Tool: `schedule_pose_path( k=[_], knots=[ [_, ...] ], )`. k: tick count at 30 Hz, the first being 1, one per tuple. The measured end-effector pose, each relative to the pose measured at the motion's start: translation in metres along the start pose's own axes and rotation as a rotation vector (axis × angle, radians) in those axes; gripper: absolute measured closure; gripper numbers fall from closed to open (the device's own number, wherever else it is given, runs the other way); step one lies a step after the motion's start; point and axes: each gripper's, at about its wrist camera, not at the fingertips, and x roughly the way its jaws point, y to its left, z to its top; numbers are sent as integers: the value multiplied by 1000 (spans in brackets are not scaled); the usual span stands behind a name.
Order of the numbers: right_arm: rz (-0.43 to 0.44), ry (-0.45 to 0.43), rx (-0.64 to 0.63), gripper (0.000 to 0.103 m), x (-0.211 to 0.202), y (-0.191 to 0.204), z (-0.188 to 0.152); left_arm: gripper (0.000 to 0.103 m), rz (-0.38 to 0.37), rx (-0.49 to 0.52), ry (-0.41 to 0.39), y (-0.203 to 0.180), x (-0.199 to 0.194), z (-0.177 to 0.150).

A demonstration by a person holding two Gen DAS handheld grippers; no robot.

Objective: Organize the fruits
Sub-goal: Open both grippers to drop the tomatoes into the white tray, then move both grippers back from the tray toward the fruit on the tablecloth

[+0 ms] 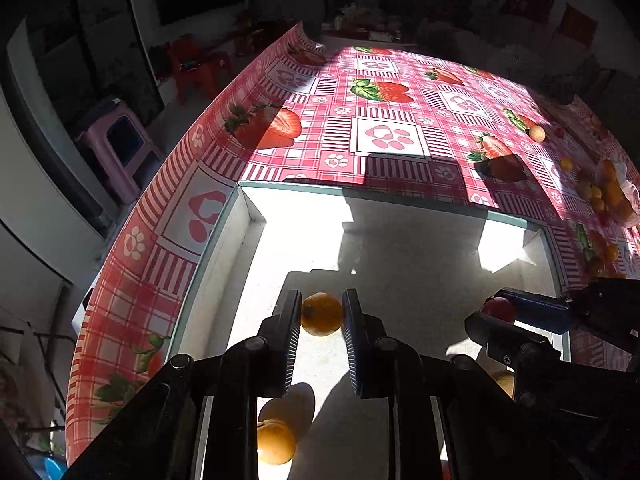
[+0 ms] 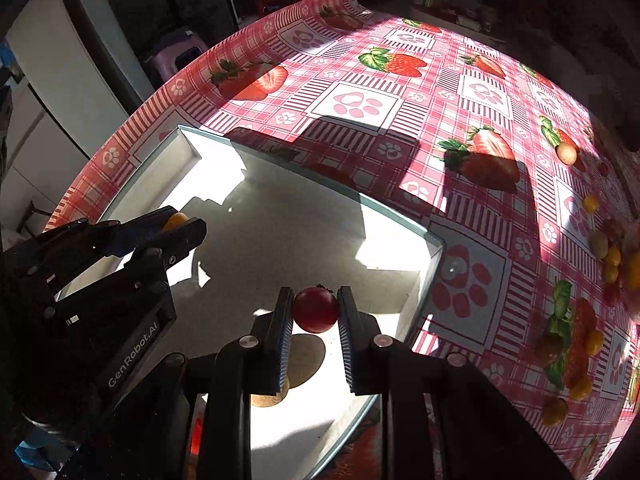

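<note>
Over white box [image 1: 224, 240]: left hand-held gripper [image 1: 322, 314] clamps orange fruit [image 1: 322, 316], right hand-held gripper [image 2: 315, 310] clamps red fruit [image 2: 315, 309].

Both the left gripper [image 1: 322, 314] and right gripper [image 2: 315, 309] point steeply down, fingers clamped shut.

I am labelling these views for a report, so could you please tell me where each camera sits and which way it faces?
Left wrist: on the left tongs, looking steeply down into the shallow white box; its fingers grip a round orange fruit.
Right wrist: on the right tongs, angled down at the same box; its fingers grip a round red fruit.
Shared: the box, the pink strawberry-print tablecloth, and each other's tongs.
</note>
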Motion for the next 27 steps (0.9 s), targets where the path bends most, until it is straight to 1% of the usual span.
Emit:
schedule_pose_path(
  k=[2,3,4,5,6,7,8,10,12,19,23,27],
  knots=[
    [-2,2,-15,76,0,3,-1,81,1,-10,0,2,-1,0],
    [-1,1,-17,70,-2,4,-1,81,5,-15,-1,4,-1,0],
    [-2,-5,-17,58,-5,4,-2,80,7,-20,-5,5,-2,0],
    [-5,-17,-15,51,-10,4,-2,66,10,-26,-13,7,-3,0],
    [-5,-31,-16,48,-15,3,-3,37,23,-36,-29,10,-6,0],
    [-18,-41,-17,47,-19,3,-3,26,41,-45,-58,12,-11,-1],
    [-25,-54,-19,47,-25,2,-4,21,44,-50,-88,13,-17,-1],
    [-18,-77,-12,36,-36,-2,-7,21,32,-42,-99,12,-23,0],
    [-16,-97,5,32,-46,-8,-12,21,33,-26,-100,8,-29,0],
    [-15,-126,95,30,-73,-41,-42,21,-7,15,-118,-20,-55,-4],
    [-26,-124,173,30,-84,-74,-68,21,-45,63,-138,-50,-72,-7],
    [-68,-120,245,30,-93,-112,-96,21,-89,122,-146,-88,-82,-10]
  ],
)
